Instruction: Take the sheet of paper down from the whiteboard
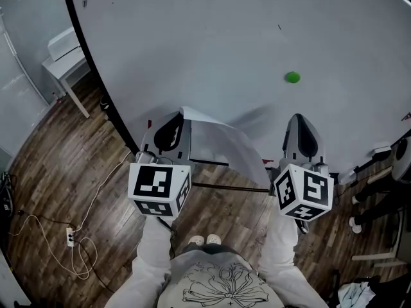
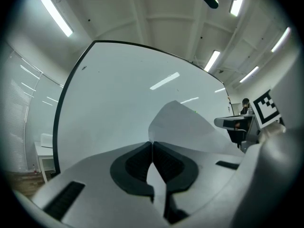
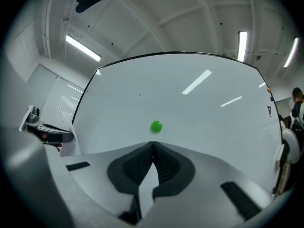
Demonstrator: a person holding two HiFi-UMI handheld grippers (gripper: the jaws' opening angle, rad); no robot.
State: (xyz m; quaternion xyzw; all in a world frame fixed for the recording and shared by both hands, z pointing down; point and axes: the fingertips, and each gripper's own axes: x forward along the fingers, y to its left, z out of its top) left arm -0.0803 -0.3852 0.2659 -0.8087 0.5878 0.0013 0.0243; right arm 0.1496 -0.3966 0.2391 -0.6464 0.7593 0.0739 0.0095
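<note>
The sheet of paper [image 1: 221, 143] hangs off the whiteboard [image 1: 212, 37], curling down to the right. My left gripper [image 1: 182, 112] is shut on its upper left corner. In the left gripper view the paper [image 2: 185, 127] rises from between the closed jaws of the left gripper [image 2: 152, 144], with the board behind it. A green magnet [image 1: 293, 77] sticks to the board at upper right. Just below it my right gripper [image 1: 297, 118] is shut and holds nothing. In the right gripper view the magnet [image 3: 156, 126] sits just above the closed tips of the right gripper [image 3: 153, 144].
The whiteboard's black frame [image 1: 96, 76] runs down the left side. A small white table [image 1: 64, 59] stands beyond it. A cable and power strip [image 1: 70, 236] lie on the wooden floor at lower left. Chair bases and stands [image 1: 379, 172] crowd the right edge.
</note>
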